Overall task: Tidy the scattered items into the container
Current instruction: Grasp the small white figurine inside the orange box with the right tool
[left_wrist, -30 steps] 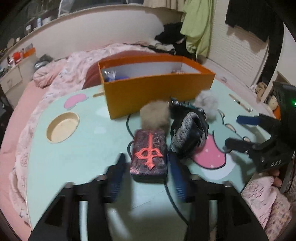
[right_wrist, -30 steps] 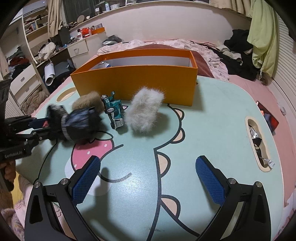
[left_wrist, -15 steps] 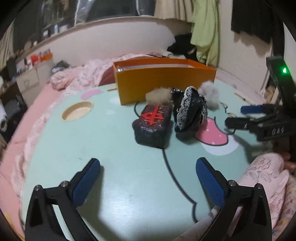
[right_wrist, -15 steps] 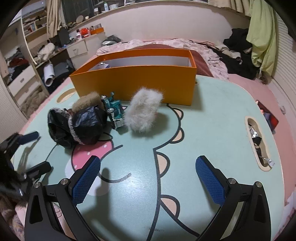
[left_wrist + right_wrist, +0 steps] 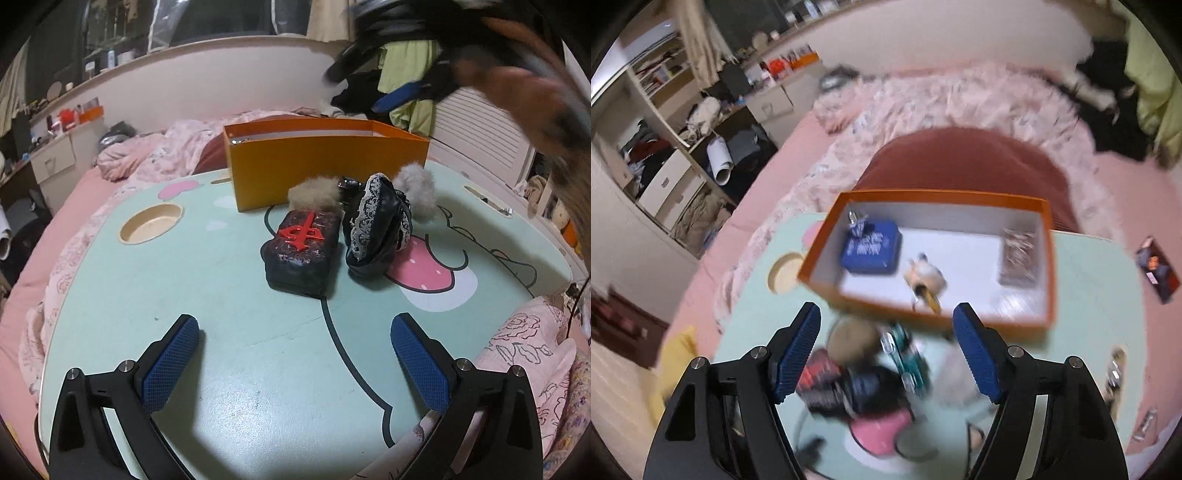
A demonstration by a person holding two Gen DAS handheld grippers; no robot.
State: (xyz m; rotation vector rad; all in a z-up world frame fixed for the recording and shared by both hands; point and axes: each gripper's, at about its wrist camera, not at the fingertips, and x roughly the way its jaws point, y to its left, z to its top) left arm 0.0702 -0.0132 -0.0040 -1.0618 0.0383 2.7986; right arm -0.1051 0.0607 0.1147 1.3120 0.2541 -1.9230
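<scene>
One orange box (image 5: 327,173) stands on the mint cartoon table (image 5: 236,332); before it lie one dark case with a red emblem (image 5: 301,254), one lace-trimmed pouch (image 5: 375,229), two fur puffs, a half-hidden toy car (image 5: 905,360). Left gripper (image 5: 295,363) and right gripper (image 5: 886,354) gape empty; box contents blur.

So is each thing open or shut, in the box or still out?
Left gripper: open, holding nothing.
Right gripper: open, holding nothing.
Orange box: open on top, upright.
Blue case: in the box.
Dark case with red mark: out on the table.
Black lace pouch: out on the table.
</scene>
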